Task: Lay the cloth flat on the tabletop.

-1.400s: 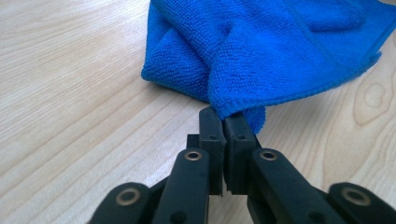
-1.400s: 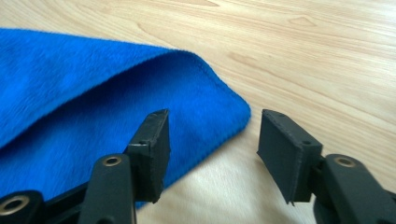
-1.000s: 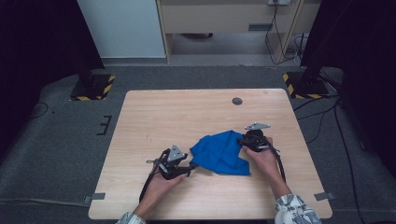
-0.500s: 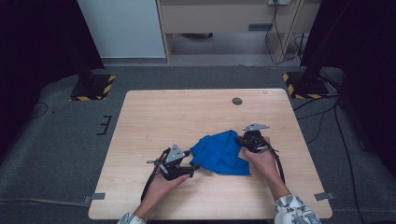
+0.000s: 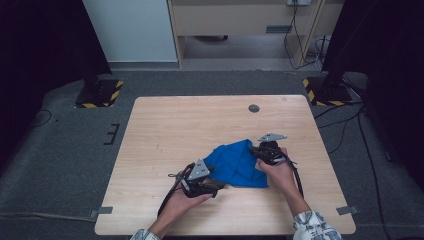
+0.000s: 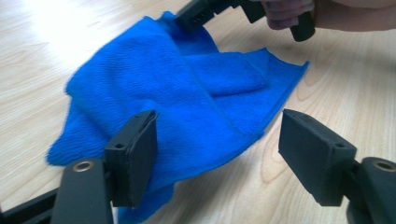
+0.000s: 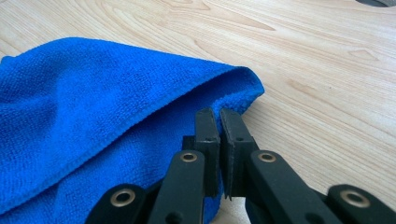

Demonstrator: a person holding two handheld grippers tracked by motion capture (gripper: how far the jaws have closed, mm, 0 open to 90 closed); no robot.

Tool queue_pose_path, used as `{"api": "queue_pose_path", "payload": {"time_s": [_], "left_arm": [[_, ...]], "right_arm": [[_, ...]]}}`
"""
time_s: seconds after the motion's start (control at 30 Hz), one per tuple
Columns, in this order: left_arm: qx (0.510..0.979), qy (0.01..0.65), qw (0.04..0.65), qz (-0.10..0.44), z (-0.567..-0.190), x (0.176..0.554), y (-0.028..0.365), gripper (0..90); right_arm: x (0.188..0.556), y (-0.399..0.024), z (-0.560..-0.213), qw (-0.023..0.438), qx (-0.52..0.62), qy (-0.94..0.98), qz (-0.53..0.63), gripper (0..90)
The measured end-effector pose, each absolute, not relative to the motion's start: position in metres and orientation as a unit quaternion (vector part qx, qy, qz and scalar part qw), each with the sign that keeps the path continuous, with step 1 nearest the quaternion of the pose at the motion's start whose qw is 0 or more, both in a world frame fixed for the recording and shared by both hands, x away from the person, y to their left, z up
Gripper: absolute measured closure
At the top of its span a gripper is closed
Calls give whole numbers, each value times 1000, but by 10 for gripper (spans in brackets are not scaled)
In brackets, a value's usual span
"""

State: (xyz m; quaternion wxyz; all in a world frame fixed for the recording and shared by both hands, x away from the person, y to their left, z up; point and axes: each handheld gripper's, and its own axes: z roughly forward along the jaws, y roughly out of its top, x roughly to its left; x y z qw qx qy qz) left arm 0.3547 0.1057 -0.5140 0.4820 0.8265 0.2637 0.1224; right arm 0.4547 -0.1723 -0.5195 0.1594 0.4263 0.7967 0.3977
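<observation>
1. High view: a blue cloth (image 5: 237, 164) lies crumpled and partly folded on the wooden table (image 5: 200, 125), right of centre and toward the near edge.
2. Left gripper (image 5: 216, 184): held in the person's left hand at the cloth's near-left corner. In the left gripper view, its jaws stand wide apart and have just been opening. The left pad (image 6: 135, 154) sits over the cloth's near edge; the right pad is over bare wood. Neither pad presses on the fabric.
3. Right gripper (image 5: 256, 151): held in the person's right hand at the cloth's right edge. In the right gripper view, its jaws are closed, with only a thin slit between the pads, and they have just been closing. The tips (image 7: 219, 116) meet at the hemmed fold of the cloth (image 7: 93, 116), pinching its edge.
4. Cloth condition: in the left gripper view, the cloth (image 6: 187, 93) shows one flap folded over its middle. The right gripper's black jaws touch its far side.
5. Table surface: a small dark round disc (image 5: 254, 108) lies near the far edge, well apart from the cloth.
</observation>
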Motion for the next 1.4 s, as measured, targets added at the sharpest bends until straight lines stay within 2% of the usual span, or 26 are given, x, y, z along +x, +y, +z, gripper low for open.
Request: {"api": "queue_pose_path", "payload": {"time_s": [0.47,0.53,0.7,0.9,1.1,1.4], "left_arm": [[851,278,436,96,-533,375,95,274],[855,277,427,98,-533,375,94,317],[866,272,403,114,-534,372,91,492],[863,280,403,122,-534,372,93,692],[863,279,403,125,-533,370,93,824],[834,298,445,130,-516,371,106,835]], "right_arm": [[451,-175,-520,153,432,794,401,860],[451,-176,-520,153,433,793,401,859],[450,-178,-520,154,435,792,400,859],[450,-177,-520,155,434,793,399,859],[450,-178,-519,157,433,792,400,864],[450,-180,-515,161,436,787,405,870]]}}
